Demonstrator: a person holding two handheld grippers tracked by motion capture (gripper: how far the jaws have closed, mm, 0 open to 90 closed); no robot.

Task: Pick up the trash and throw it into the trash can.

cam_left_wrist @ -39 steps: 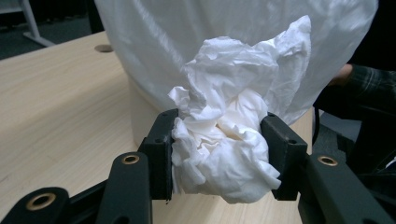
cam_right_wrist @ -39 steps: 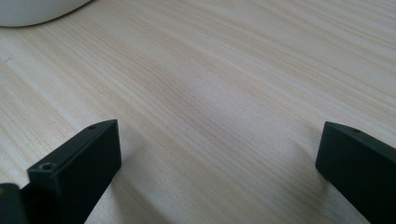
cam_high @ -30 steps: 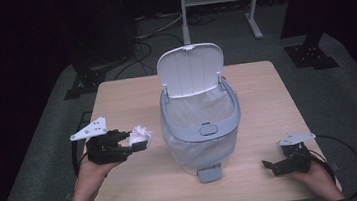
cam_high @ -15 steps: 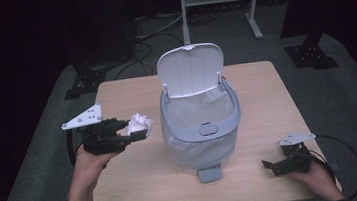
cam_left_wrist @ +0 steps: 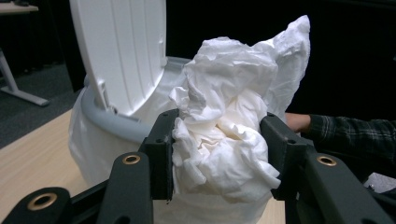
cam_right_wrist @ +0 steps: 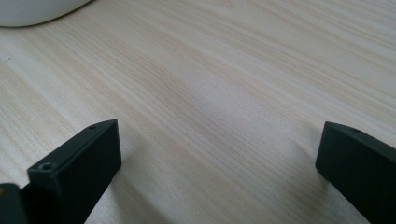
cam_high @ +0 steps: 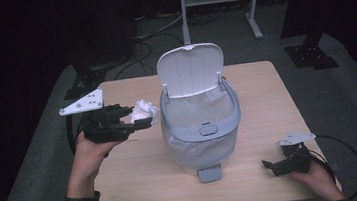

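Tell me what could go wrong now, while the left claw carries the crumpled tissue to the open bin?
1. The left claw pinches only the lower part of the crumpled tissue; loose folds might snag on the bin rim.
2. The raised lid stands close; a bump could tip the bin.

A crumpled white tissue (cam_left_wrist: 224,126) is pinched between black jaws, held up off the table just left of the bin (cam_high: 202,128). The bin is grey, lined with a white bag, its lid standing open.
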